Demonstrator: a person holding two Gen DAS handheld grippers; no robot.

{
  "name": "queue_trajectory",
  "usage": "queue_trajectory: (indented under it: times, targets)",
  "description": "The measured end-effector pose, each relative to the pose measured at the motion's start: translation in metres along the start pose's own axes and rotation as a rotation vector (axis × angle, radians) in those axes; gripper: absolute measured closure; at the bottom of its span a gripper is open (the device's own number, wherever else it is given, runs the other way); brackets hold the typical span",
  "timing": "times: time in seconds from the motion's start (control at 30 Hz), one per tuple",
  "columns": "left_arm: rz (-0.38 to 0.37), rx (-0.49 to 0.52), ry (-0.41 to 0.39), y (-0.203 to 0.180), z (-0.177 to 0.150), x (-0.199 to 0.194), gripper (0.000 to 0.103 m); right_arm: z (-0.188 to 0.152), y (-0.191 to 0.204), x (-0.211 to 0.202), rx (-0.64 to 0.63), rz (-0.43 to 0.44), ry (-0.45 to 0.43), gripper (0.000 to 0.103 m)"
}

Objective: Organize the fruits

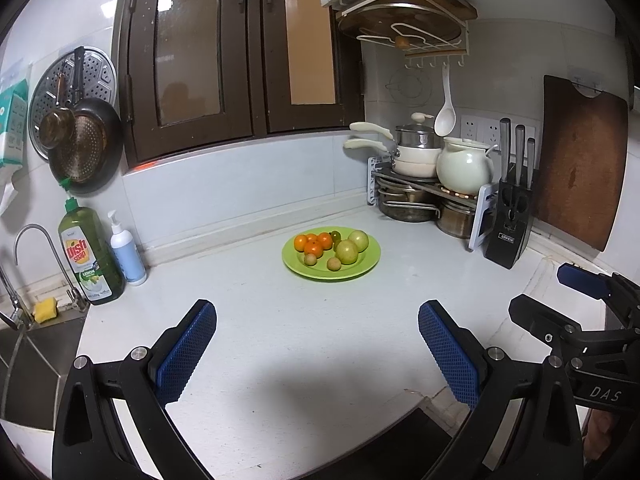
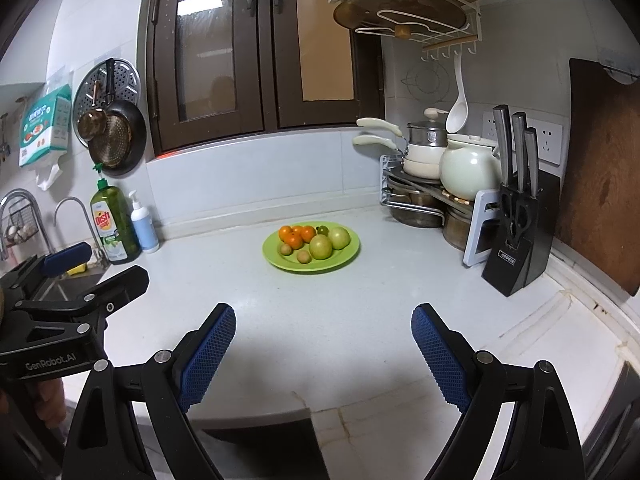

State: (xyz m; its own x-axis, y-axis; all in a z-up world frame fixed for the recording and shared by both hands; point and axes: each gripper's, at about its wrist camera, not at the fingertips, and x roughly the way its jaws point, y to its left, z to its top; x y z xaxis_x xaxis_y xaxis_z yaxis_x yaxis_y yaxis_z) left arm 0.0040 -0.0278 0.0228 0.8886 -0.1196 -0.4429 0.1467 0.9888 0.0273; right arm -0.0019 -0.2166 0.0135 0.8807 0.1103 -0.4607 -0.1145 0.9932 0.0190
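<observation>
Green plate (image 1: 362, 266) sits mid-frame on the white counter (image 1: 280, 340), all fruit on it. Oranges (image 1: 313, 247) cluster at the plate's upper left; two large green fruits (image 1: 346, 252) to the right of them; two small tan fruits (image 1: 310, 259) along the lower part; one small dark-green fruit (image 1: 335, 235) at the top. Like seems to lie with like.

Left gripper (image 1: 318, 354): fingers spread wide, nothing between them, low in frame and well short of the plate. Right gripper (image 2: 324, 354): the same, wide apart and holding nothing.

Stage, as a judgement: no fruit lies loose on the counter in either view. That fits fruit already sorted onto the plate, and equally a plateful waiting to be moved or regrouped. These pictures cannot settle which.

View differences: the left wrist view shows the yellow sponge (image 1: 45, 309) by the sink at lower left, and the right gripper at its right edge. The right wrist view shows a wire basket (image 2: 18, 226) at far left, and the left gripper with part of a hand (image 2: 48, 400) at lower left.
</observation>
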Motion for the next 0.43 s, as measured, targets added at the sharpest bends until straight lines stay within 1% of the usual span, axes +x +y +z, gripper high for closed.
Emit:
queue_trajectory:
  times: [0.43]
  targets:
    - [-0.004,-0.004,0.004,-0.0002,0.0,0.0007,0.0,-0.0009,0.0001,-0.0002,-0.003,0.002,0.004,0.013]
